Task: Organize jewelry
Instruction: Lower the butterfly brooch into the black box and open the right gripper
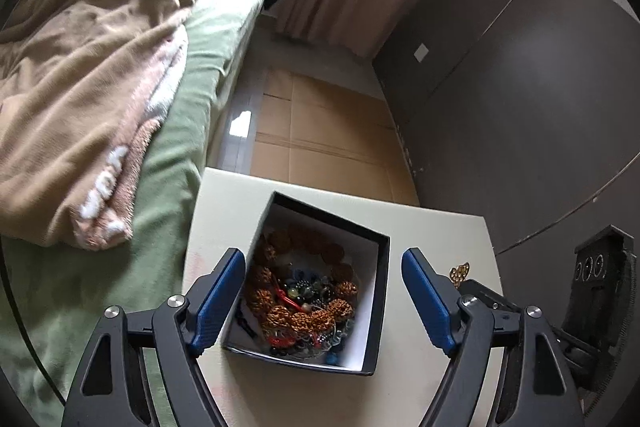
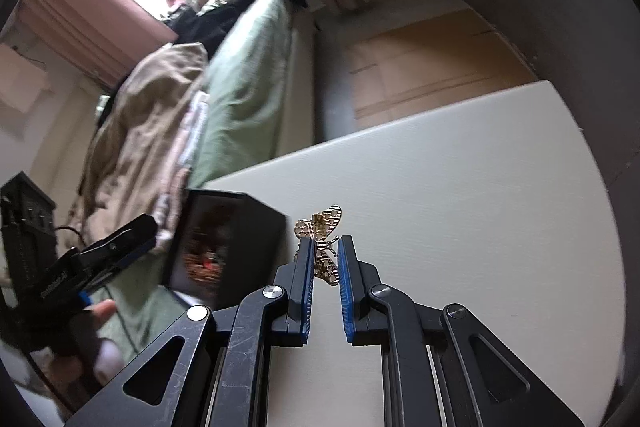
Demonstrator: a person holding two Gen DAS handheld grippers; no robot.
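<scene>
A black jewelry box (image 1: pixel 380 303) with a white lining sits open on the white table (image 1: pixel 436 227). Inside lie brown bead bracelets (image 1: pixel 304 315) and a tangle of small coloured pieces. My left gripper (image 1: pixel 324 259) hangs over the box, open, its blue pads on either side of it, nothing held. My right gripper (image 2: pixel 325 241) is shut on a gold filigree butterfly ornament (image 2: pixel 325 227), lifted above the table right of the box (image 2: pixel 224 239). In the left wrist view the gold butterfly (image 1: pixel 460 271) peeks out right of the box.
A bed with a green sheet (image 1: pixel 188 115) and a beige blanket (image 1: pixel 88 75) runs along the table's left side. Cardboard sheets (image 1: pixel 328 131) cover the floor beyond the table's far edge. Grey cabinet doors (image 1: pixel 540 87) stand to the right. A hand (image 2: pixel 96 339) holds the left gripper.
</scene>
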